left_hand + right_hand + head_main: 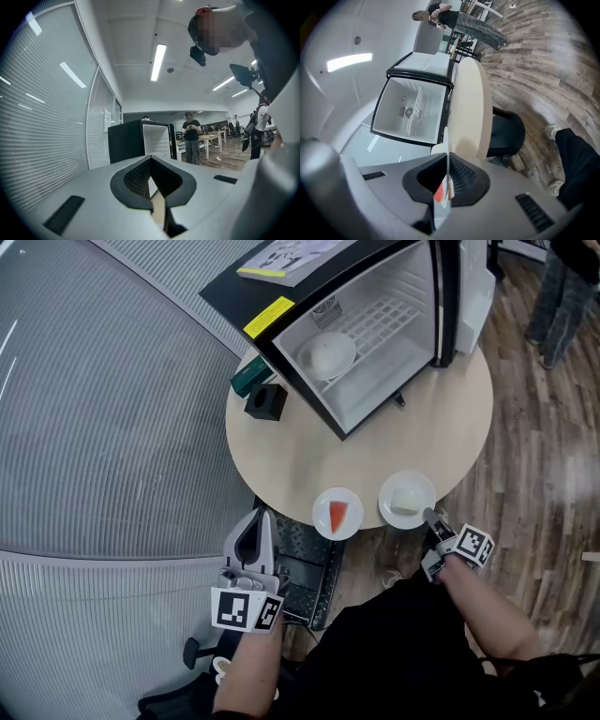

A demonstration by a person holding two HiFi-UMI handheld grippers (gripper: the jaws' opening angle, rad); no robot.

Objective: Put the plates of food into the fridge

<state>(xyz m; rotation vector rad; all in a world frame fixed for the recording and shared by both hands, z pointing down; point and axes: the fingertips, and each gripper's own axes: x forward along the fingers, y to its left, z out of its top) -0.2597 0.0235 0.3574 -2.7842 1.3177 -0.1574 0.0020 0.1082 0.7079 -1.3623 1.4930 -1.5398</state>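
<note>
Nearest me, at the lower left of the head view, the left gripper (pixel 259 521) hung off the table's edge, its tongs pressed together on nothing and pointing level toward the fridge. At the lower right, the right gripper (pixel 431 516) had its tongs pinched on the near rim of the plate of white food (pixel 407 499). Its own view showed that rim edge-on between the pads (pixel 459 173).

That plate sat at the near edge of the round table (pixel 300 446), just beside the plate with the red slice (pixel 337 514), which nobody was touching. Farther up the frame the small black fridge (pixel 319 282) stood with its door open. A third plate, holding a pale round food (pixel 328 354), was already on its wire shelf.

I took this for the pick-up of the second plate, with the grip made and the carry ahead. Next the plate would need to be kept level, since it was held by one edge only. Then it would go across the table and onto the shelf beside the one already there.
</note>
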